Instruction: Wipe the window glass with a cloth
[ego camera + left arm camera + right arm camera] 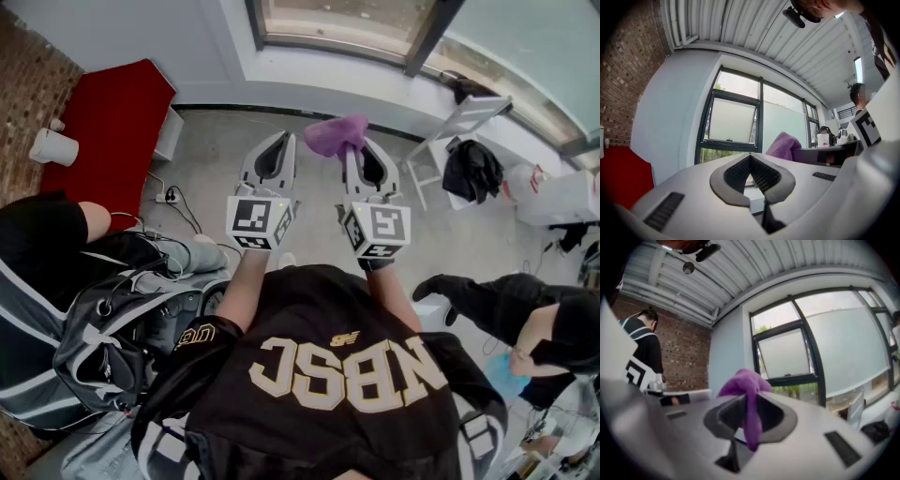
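A purple cloth (337, 134) bunches at the tip of my right gripper (352, 148), whose jaws are shut on it. In the right gripper view the cloth (749, 399) hangs down between the closed jaws. My left gripper (281, 142) is held beside it, a little to the left, shut with nothing in it. From the left gripper view the cloth (785, 145) shows to the right of the jaws. Ahead stands the dark-framed window (808, 357), its glass (731, 123) frosted above and showing greenery low down. Both grippers are short of the glass.
A white sill (328, 80) runs under the window (347, 19). A red mat (112, 122) lies at left, a white stand with dark clothes (472, 167) at right. People sit at both sides; a bag (122, 328) and cables (173, 202) lie on the floor at left.
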